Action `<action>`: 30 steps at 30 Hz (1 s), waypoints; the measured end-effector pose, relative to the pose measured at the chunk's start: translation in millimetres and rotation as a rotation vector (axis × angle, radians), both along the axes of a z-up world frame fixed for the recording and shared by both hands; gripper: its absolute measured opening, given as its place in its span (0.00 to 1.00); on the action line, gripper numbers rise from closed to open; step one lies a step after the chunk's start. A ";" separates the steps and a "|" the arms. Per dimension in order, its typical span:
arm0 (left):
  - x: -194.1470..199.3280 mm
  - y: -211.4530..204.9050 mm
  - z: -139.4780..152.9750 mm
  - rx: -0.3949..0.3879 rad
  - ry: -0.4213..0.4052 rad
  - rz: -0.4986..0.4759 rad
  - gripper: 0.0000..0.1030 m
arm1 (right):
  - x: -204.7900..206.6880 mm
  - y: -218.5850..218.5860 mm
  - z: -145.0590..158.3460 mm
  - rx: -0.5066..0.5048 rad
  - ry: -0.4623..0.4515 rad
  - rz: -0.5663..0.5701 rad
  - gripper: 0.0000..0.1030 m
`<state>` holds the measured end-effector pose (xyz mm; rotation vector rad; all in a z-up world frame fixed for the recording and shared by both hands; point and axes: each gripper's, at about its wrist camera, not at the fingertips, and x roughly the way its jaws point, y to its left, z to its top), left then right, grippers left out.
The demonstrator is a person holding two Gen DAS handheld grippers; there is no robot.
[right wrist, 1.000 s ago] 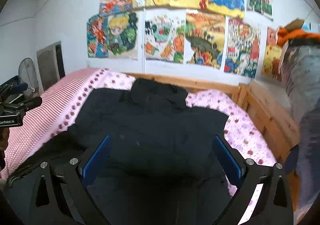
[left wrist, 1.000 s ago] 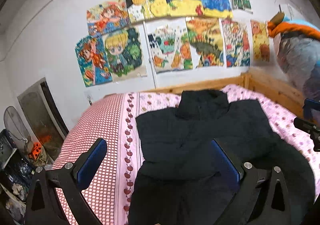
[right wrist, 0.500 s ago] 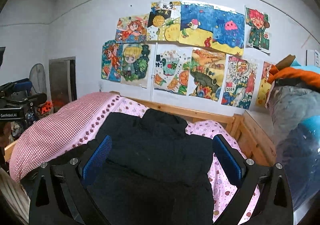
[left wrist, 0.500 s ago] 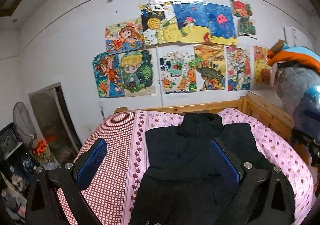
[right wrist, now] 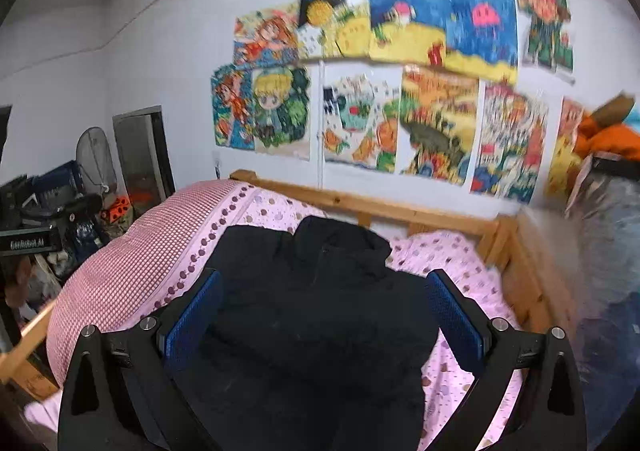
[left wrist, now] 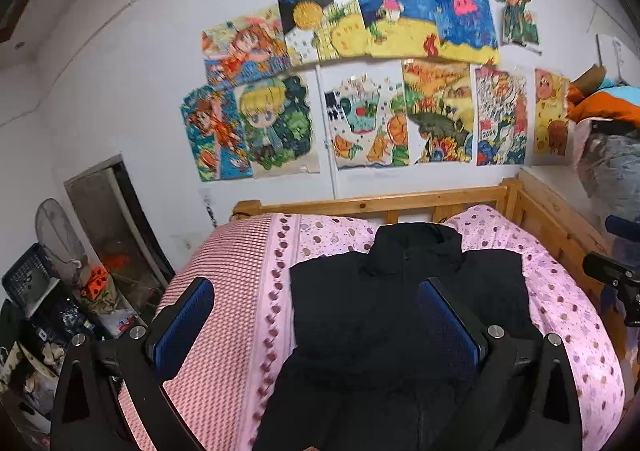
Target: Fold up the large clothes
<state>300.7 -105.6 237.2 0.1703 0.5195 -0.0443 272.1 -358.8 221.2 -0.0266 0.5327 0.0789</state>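
A wooden bed [left wrist: 440, 199] with a pink bedcover [left wrist: 240, 291] fills the lower part of both views, under a white wall covered with children's drawings [left wrist: 360, 91]. On the bedcover lies the black jacket [left wrist: 400, 311], its collar toward the headboard. The upper body looks like a neat rectangle, so the sleeves seem to be already folded in, though the dark cloth hides the details. A step across the cloth in the left wrist view suggests a layer lying over the lower part, but this is not sure. The hem end is below the edge of the pictures. What is probably left is to bring the bottom up to the collar, or to fold the jacket in half.

The left gripper [left wrist: 316, 323] hangs above the jacket's left edge, jaws wide apart, holding nothing. The right gripper [right wrist: 324, 315] is also spread wide and empty, above the middle of the jacket.
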 end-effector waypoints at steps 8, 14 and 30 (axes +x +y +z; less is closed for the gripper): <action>171.3 -41.9 -76.3 0.029 0.137 -0.072 1.00 | 157.3 -48.3 -75.4 0.053 0.139 -0.025 0.96; 271.7 -59.0 -126.1 -0.064 0.183 -0.175 1.00 | 262.8 -81.9 -117.8 0.087 0.160 0.024 0.92; 407.5 -113.7 -209.4 -0.099 0.360 -0.365 0.50 | 398.1 -75.7 -212.0 0.055 0.353 0.059 0.49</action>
